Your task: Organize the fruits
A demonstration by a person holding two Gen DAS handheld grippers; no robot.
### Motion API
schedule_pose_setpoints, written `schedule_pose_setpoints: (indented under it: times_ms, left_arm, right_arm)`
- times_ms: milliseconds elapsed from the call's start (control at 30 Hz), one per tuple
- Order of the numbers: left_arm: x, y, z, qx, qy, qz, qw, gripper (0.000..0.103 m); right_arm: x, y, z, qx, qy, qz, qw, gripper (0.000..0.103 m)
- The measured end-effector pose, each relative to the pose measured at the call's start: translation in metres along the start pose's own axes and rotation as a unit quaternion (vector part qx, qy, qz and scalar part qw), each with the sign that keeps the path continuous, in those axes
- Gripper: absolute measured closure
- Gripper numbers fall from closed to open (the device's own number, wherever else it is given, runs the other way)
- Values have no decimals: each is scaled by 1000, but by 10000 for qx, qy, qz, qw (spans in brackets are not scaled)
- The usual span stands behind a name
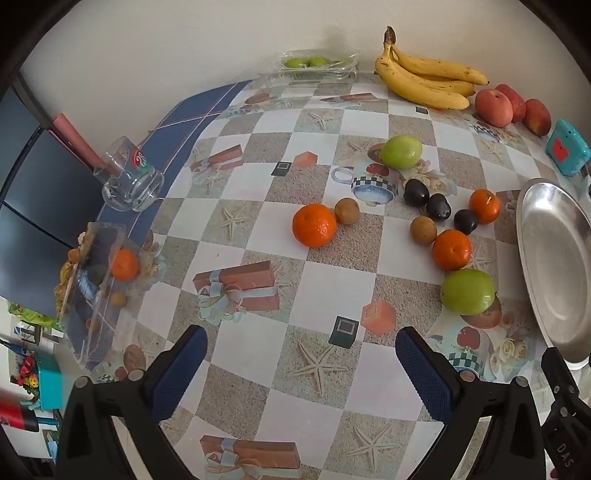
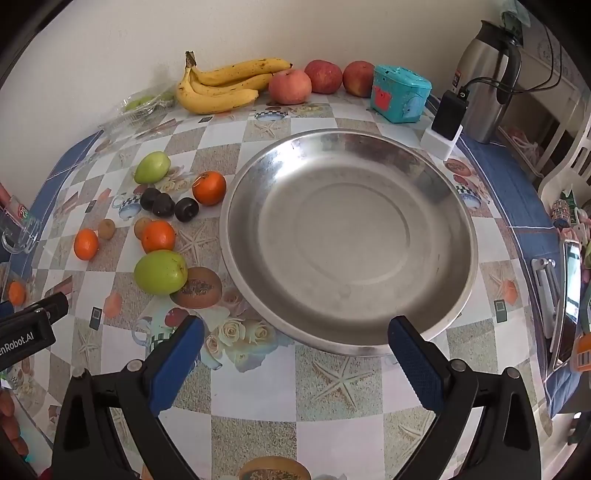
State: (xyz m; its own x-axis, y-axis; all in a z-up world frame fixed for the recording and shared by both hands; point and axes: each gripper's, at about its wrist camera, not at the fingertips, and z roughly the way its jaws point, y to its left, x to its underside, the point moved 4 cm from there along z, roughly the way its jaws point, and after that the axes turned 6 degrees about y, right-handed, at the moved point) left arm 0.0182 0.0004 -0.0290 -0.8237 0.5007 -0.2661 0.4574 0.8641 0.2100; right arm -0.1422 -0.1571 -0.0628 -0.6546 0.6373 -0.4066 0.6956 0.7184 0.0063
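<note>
Right wrist view: the right gripper (image 2: 295,354) is held over a patterned oilcloth table (image 2: 258,398), jaws spread wide, nothing between them. A steel basin (image 2: 454,206) lies just ahead, empty. Loose fruit is scattered to its left: green fruits (image 2: 160,272), mandarins (image 2: 209,187), dark plums (image 2: 163,205), small brown fruits (image 2: 106,228). Against the cream wall (image 2: 295,26) bananas (image 2: 218,86), apples (image 2: 290,86) and a teal box (image 2: 400,94) are lined up; a steel kettle (image 2: 487,77) and a charger (image 2: 448,116) stand at the right. Left wrist view: the left gripper (image 1: 301,369) is likewise wide open and empty, clear tablecloth before it; a glass mug (image 1: 129,181) and a clear plastic tray (image 1: 98,284) sit at the left edge.
</note>
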Motion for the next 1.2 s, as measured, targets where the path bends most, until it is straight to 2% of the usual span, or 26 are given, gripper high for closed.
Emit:
schedule_pose_setpoints:
  times_ms: [1200]
  left_arm:
    - [0,1,0,-27,-6,21,10000,0]
  right_arm:
    - [0,-11,-7,26,31,272,9996,3]
